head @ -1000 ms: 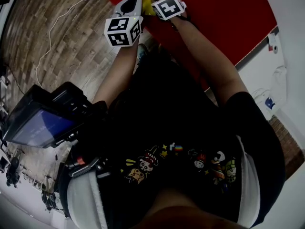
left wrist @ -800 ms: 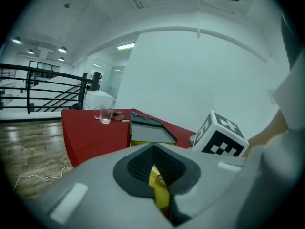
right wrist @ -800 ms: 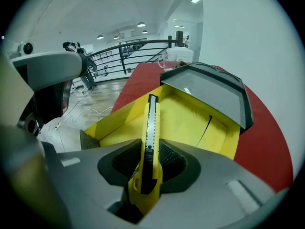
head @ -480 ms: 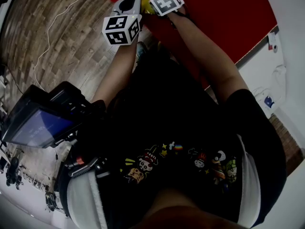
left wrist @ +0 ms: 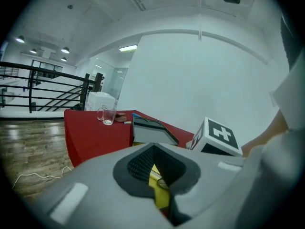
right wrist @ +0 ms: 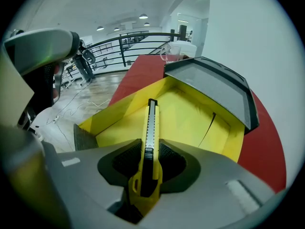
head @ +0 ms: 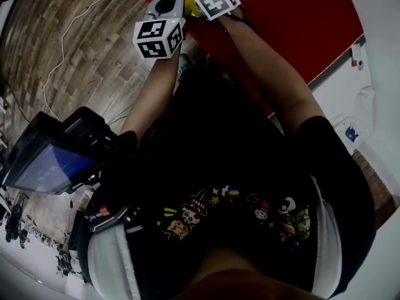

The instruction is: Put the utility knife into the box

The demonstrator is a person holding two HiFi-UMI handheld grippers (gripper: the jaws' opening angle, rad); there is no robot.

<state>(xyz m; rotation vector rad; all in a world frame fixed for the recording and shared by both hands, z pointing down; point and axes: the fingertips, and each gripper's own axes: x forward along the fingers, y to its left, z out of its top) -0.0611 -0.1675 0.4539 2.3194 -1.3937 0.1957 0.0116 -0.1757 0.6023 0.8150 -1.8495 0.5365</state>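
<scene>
Quick headcount from my remote seat

I count two grippers, left gripper and right gripper, two marker cubes, one utility knife, one box, one red table, one glass mug around 9 o'clock in the left gripper view, and one white cable at 11 o'clock in the head view.

Red table, glass mug, wooden floor, black railing, screened black device
</scene>
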